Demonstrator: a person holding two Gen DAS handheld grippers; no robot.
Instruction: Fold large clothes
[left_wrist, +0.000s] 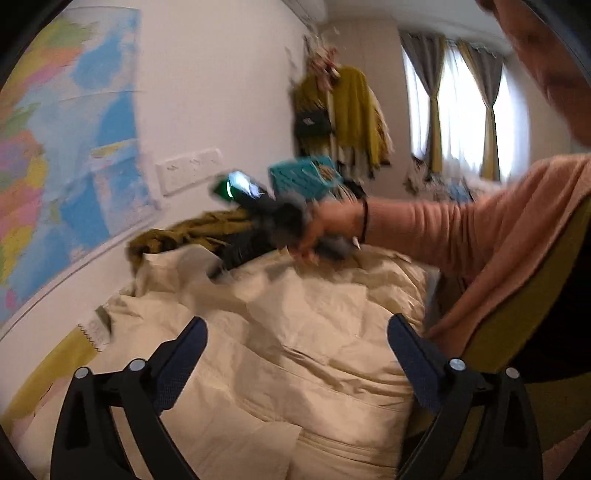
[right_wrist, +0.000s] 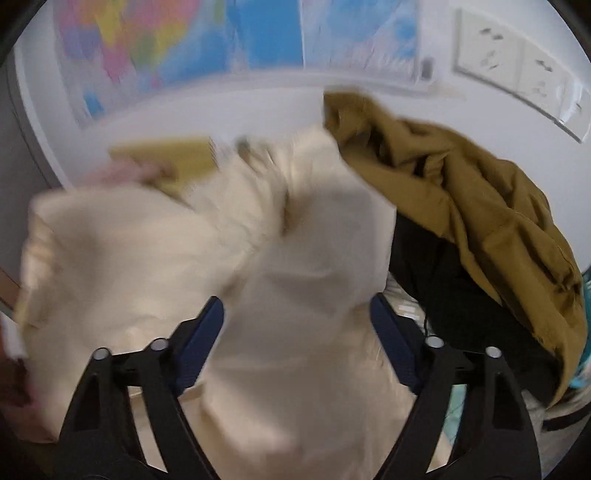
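A large cream padded coat (left_wrist: 295, 332) lies bunched in front of me; it also fills the right wrist view (right_wrist: 229, 266), blurred. My left gripper (left_wrist: 297, 328) is open above the coat, holding nothing. My right gripper (right_wrist: 297, 310) is open over the coat, holding nothing. In the left wrist view the right hand (left_wrist: 325, 225) in a pink sleeve holds the other gripper's body (left_wrist: 255, 206) over the coat's far end.
An olive-brown garment (right_wrist: 461, 192) with a dark garment (right_wrist: 461, 295) under it lies to the right of the coat, by the wall. A world map (left_wrist: 66, 140) and sockets (left_wrist: 188, 170) are on the wall. Clothes hang by the window (left_wrist: 347, 114).
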